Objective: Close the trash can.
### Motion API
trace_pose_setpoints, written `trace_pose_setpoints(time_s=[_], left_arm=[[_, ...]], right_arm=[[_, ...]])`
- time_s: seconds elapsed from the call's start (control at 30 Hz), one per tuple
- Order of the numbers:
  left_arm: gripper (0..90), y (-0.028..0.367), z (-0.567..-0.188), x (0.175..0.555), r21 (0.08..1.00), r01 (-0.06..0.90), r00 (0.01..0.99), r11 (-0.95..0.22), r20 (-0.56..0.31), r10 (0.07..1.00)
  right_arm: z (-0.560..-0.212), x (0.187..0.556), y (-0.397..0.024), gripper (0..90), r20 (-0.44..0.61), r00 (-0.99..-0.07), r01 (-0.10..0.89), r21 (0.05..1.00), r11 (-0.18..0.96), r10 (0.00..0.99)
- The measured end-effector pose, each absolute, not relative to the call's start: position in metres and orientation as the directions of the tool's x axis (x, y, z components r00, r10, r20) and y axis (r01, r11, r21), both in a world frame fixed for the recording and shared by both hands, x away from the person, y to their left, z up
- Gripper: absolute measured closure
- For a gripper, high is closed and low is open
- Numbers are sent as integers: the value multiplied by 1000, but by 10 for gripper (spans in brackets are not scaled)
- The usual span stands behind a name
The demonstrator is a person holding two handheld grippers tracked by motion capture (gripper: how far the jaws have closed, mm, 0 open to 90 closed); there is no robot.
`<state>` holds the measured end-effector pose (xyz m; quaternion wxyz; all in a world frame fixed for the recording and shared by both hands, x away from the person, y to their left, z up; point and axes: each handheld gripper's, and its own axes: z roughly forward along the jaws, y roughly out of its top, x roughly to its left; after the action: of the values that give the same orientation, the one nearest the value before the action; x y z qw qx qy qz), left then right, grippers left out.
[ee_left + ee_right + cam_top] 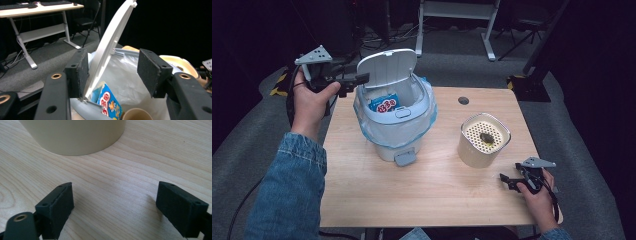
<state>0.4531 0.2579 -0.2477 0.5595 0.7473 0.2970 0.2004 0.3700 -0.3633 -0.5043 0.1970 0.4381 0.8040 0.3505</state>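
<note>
A white pedal bin (398,134) lined with a pale blue bag (130,75) stands at the table's back left, its lid (387,67) raised. A blue and red snack packet (383,104) lies inside; the left gripper view also shows the packet (107,100) beside a paper cup rim (136,115). My left gripper (361,78) is at the lid's left edge. Its jaws straddle the lid (110,40), which runs close along one pad (78,72) and far from the other; my left gripper (112,67) is open. My right gripper (508,180) rests open and empty on the table near the front right.
A cream container (482,150) with a perforated top and a dark scrap (486,136) on it stands just beyond my right gripper (115,202); its wall (72,135) is close ahead. The wooden table (412,195) has a cable hole (463,100). A desk (37,10) and chairs stand behind.
</note>
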Motion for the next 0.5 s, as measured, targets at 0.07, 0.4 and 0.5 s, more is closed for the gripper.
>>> trace_pose_setpoints(time_s=[0.07,0.4,0.5], left_arm=[[416,255,-249,449,954,219,754,-203,-33,656],[411,243,-257,434,945,228,812,-234,-52,581],[438,238,-261,433,939,247,828,-239,-76,556]], right_arm=[[-504,370,-363,146,-10,-539,566,736,370,843],[-504,370,-363,146,-10,-538,565,737,370,843],[-504,370,-363,146,-10,-538,566,737,370,843]])
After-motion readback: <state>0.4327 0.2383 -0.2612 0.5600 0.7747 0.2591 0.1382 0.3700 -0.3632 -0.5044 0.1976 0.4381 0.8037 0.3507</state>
